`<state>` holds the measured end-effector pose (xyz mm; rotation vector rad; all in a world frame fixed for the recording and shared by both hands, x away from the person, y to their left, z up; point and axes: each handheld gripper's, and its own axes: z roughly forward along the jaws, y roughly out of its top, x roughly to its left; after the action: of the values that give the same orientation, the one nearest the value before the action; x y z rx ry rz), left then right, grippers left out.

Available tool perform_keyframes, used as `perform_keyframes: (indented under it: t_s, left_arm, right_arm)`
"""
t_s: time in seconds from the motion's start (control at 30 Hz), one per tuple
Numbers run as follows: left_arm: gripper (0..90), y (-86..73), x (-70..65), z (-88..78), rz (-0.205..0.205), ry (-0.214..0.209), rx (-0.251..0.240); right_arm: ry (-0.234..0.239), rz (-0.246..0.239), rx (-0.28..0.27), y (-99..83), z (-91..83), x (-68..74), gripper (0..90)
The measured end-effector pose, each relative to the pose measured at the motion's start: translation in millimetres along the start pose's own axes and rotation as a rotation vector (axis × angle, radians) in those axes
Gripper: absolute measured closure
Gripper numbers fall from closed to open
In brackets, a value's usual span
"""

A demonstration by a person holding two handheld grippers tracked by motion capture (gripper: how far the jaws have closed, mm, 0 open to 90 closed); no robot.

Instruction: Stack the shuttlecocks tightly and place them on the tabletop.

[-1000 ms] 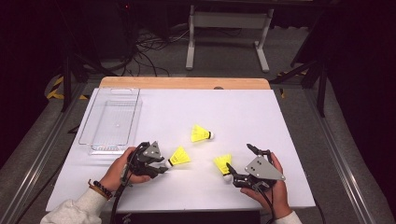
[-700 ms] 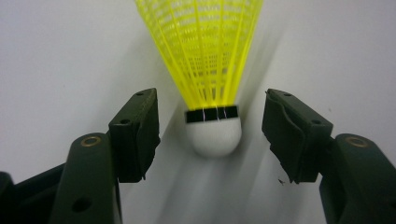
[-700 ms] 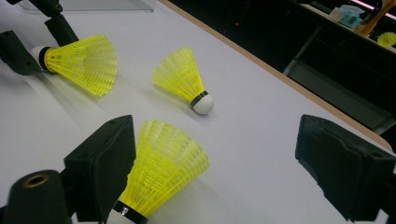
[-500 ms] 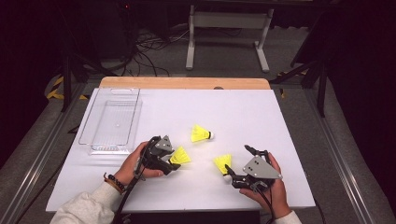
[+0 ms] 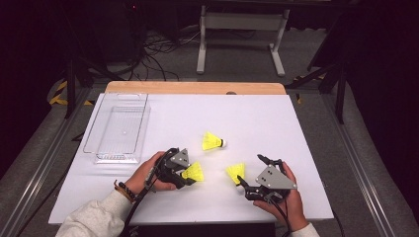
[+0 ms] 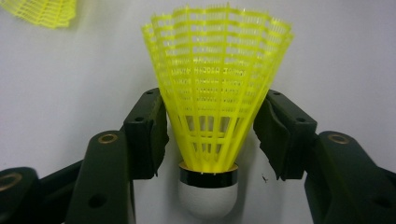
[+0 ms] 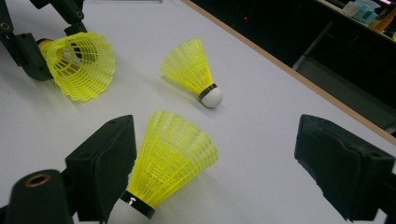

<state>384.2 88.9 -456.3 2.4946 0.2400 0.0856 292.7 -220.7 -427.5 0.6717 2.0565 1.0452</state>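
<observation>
I had the left gripper (image 5: 184, 174) low on the table (image 5: 276, 128), and in the left gripper view its two black fingers (image 6: 148, 130) stood either side of a yellow shuttlecock (image 6: 217, 88) that lay between them with its white cork nearest the camera and its mesh skirt flaring away. The fingers had just been closing in on it; the left finger looked to meet the skirt's lower ribs and the right sat just beside the skirt, though I could not tell for certain that both pressed on it. From the high view that shuttlecock's skirt stuck out past the gripper toward the middle of the table. My right gripper (image 5: 253, 174) rested near the front right, fingers wide apart, and the right gripper view showed a second shuttlecock (image 7: 170, 156) lying on its side between them, close against the left finger (image 7: 105, 163) and well apart from the right one. A third shuttlecock (image 5: 213, 142) lay free on its side farther back, near the table's middle. A clear plastic tray (image 5: 118, 128) sat at the left rear of the white table, which had a wooden strip along its far edge. Beyond it the room was dark, with cables (image 5: 153, 64) on the grey floor and a metal stand (image 5: 242, 29).
</observation>
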Motion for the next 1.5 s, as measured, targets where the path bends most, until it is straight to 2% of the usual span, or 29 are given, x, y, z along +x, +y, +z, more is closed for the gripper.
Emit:
perform_keyframes:
  t_s: [0.07, 0.17, 0.27, 0.33, 0.4, 0.5, 0.53, 0.57, 0.6, 0.67, 0.73, 0.8, 0.87, 1.03, 1.1, 1.17, 1.37, 1.43, 1.5]
  left_arm:
    - [48.4, 0.0, -2.6, 0.6, 0.015, -0.002, 0.016]
    - [47.4, -0.2, -4.4, 0.8, 0.034, 0.002, 0.04]
    - [38.2, 0.0, -5.6, -0.3, 0.038, 0.033, 0.066]
    - [41.5, -1.6, -6.4, -3.4, 0.057, 0.035, 0.077]
    - [40.5, -3.9, -5.6, -6.6, 0.063, 0.04, 0.099]
    - [48.7, -6.5, -4.3, -9.8, 0.07, 0.03, 0.11]
    - [48.7, -7.0, -4.1, -11.1, 0.075, 0.034, 0.116]
    - [54.3, -7.4, -4.4, -12.3, 0.095, 0.034, 0.12]
    - [62.7, -7.3, -5.3, -13.3, 0.115, 0.059, 0.131]
    - [64.0, -6.6, -4.5, -13.9, 0.143, 0.065, 0.145]
    - [63.6, -5.9, -3.5, -13.4, 0.148, 0.084, 0.144]
    - [63.9, -5.1, -0.7, -14.6, 0.196, 0.101, 0.169]
    - [63.8, -3.3, 3.1, -14.2, 0.213, 0.132, 0.188]
    - [64.1, 0.1, 9.8, -12.5, 0.241, 0.138, 0.198]
    - [63.9, 0.4, 12.6, -11.7, 0.232, 0.166, 0.199]
    - [63.0, -0.7, 15.6, -11.8, 0.221, 0.162, 0.187]
    - [55.5, -0.5, 16.4, -11.8, 0.222, 0.182, 0.185]
    - [51.4, 0.9, 18.1, -10.8, 0.214, 0.183, 0.176]
    - [43.1, 1.9, 19.0, -10.4, 0.185, 0.164, 0.14]
  right_arm:
    - [-0.002, -0.006, 0.002, 0.1, 0.0, 0.3, 13.7]
    - [0.0, -0.01, 0.003, 0.3, 0.0, 0.8, 13.8]
    - [0.004, -0.013, 0.005, 0.4, 0.2, 1.0, 13.8]
    - [0.004, -0.018, 0.009, 0.5, 0.3, 1.2, 13.8]
    - [0.009, -0.018, 0.012, 0.4, 0.3, 1.7, 13.8]
    - [0.012, -0.021, 0.022, 0.0, 0.8, 2.0, 13.8]
    - [0.012, -0.021, 0.022, 0.0, 0.8, 2.0, 13.8]
    - [0.014, -0.023, 0.024, -0.1, 1.2, 2.0, 13.8]
    - [0.018, -0.023, 0.029, -0.2, 1.7, 2.2, 13.8]
    - [0.021, -0.026, 0.033, -0.2, 2.1, 3.0, 13.7]
    - [0.025, -0.026, 0.036, -0.1, 2.8, 3.4, 13.8]
    - [0.031, -0.028, 0.041, -0.1, 4.0, 4.5, 13.8]
    - [0.035, -0.032, 0.047, -0.2, 5.4, 5.5, 13.8]
    - [0.045, -0.035, 0.063, -0.7, 8.1, 7.1, 13.8]
    - [0.048, -0.041, 0.071, -1.0, 9.2, 8.0, 13.8]
    - [0.053, -0.041, 0.075, -1.4, 10.0, 8.3, 13.8]
    - [0.06, -0.045, 0.085, -1.9, 10.9, 8.7, 13.9]
    - [0.066, -0.041, 0.084, -1.9, 10.7, 9.1, 14.0]
    - [0.067, -0.043, 0.084, -1.6, 10.5, 9.5, 14.0]
